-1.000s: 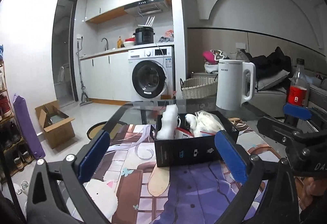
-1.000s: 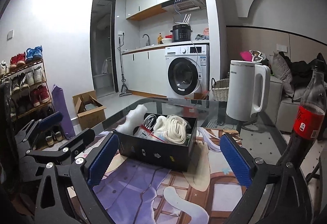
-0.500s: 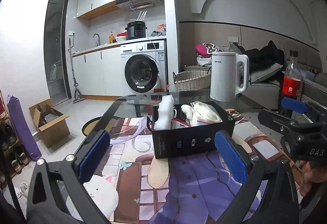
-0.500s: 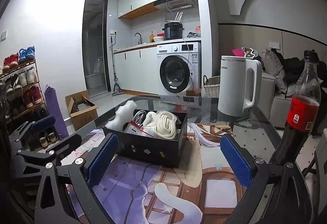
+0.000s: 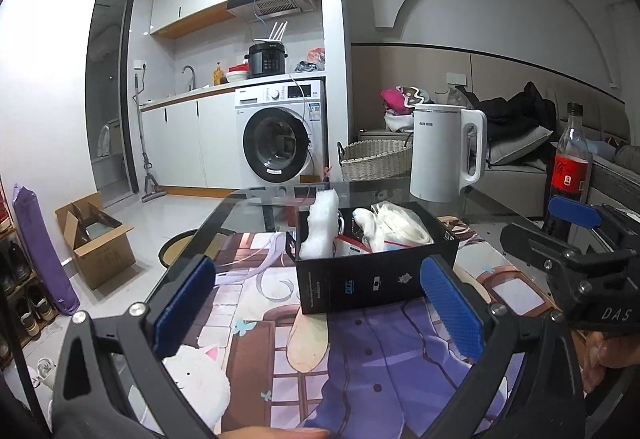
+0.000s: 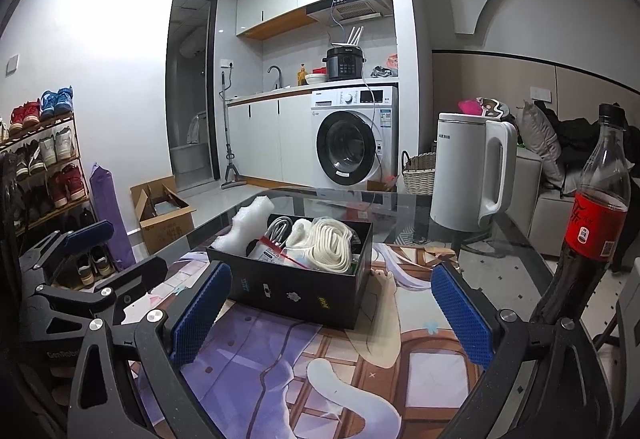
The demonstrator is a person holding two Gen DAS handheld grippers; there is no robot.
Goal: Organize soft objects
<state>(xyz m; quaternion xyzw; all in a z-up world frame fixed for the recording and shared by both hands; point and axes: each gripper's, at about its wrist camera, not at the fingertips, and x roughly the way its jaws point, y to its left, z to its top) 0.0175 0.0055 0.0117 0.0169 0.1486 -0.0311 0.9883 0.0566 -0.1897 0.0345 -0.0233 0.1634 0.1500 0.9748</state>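
Note:
A black open box (image 5: pixel 372 281) (image 6: pixel 296 291) sits on an illustrated purple mat (image 5: pixel 360 351) on the glass table. It holds a white foam piece (image 5: pixel 320 227) (image 6: pixel 246 225), a coiled white cord (image 5: pixel 400 225) (image 6: pixel 334 245), a grey cable (image 6: pixel 280 229) and a plastic packet (image 6: pixel 274 251). My left gripper (image 5: pixel 318 309) is open and empty in front of the box. My right gripper (image 6: pixel 330 313) is open and empty, also in front of the box. Each gripper shows at the edge of the other's view.
A white electric kettle (image 5: pixel 446 153) (image 6: pixel 470 169) stands behind the box. A cola bottle (image 5: pixel 568 167) (image 6: pixel 588 223) stands at the right. The glass table edge (image 5: pixel 208 223) is at the left. A washing machine (image 5: pixel 280 143), a wicker basket (image 5: pixel 374 161) and a cardboard box (image 5: pixel 96 239) lie beyond.
Both grippers have risen and pulled back slightly, so the box sits lower and a bit further off in both views. Both stay open and empty.

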